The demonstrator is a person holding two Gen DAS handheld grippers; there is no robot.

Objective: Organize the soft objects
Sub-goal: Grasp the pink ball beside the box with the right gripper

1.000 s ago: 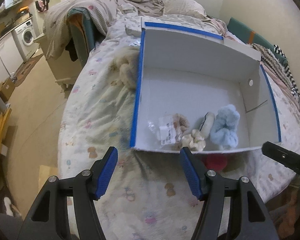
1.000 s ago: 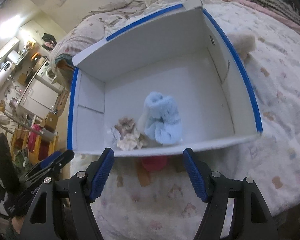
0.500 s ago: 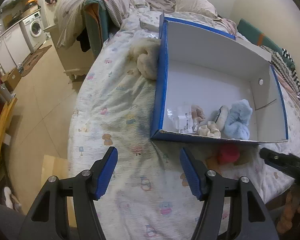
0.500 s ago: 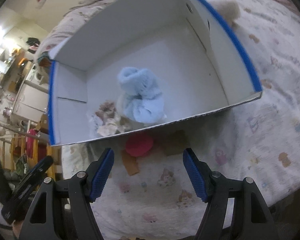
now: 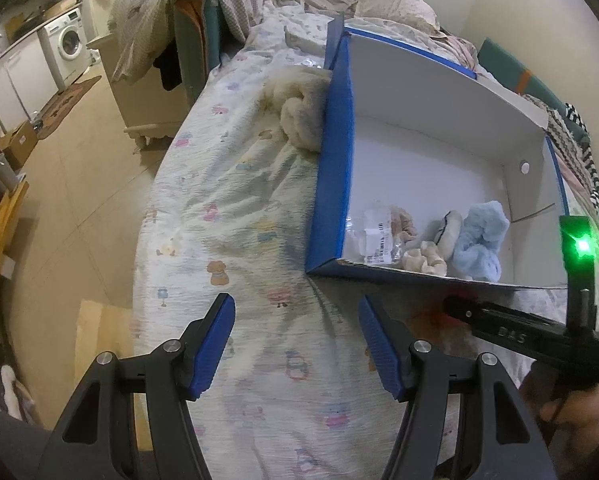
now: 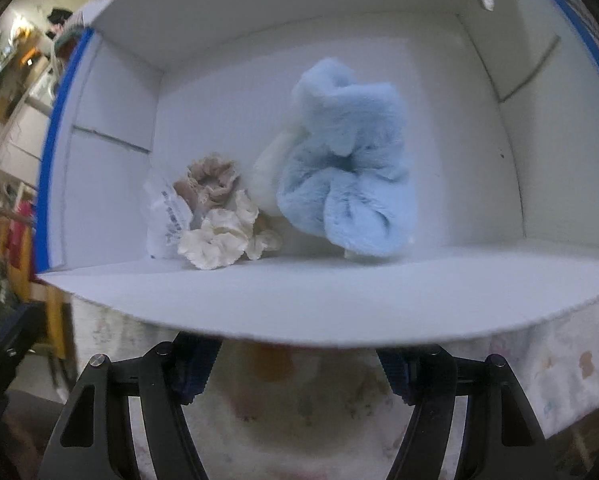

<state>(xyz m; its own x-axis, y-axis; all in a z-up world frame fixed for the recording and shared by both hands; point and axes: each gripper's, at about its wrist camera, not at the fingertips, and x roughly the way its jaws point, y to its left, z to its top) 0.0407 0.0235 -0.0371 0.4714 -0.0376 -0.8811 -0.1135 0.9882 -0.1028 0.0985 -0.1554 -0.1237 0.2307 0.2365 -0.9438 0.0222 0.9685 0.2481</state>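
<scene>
the left gripper [image 5: 295, 344] is held wide open, empty, over the bedspread [image 5: 235, 216] — the right gripper's [image 6: 295, 364] jaws are spread beneath the box's [image 6: 299, 300] near wall, nothing seen gripped.

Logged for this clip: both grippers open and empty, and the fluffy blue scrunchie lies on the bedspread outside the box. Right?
Not quite. The fluffy blue scrunchie lies inside the box, by the cream scrunchie, as the right wrist view shows. Left gripper and right gripper are open and empty.

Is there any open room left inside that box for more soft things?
Yes: the box floor is bare toward its far wall and right side. The near left corner is crowded with the blue fluffy piece, cream scrunchie and plastic packet.
</scene>
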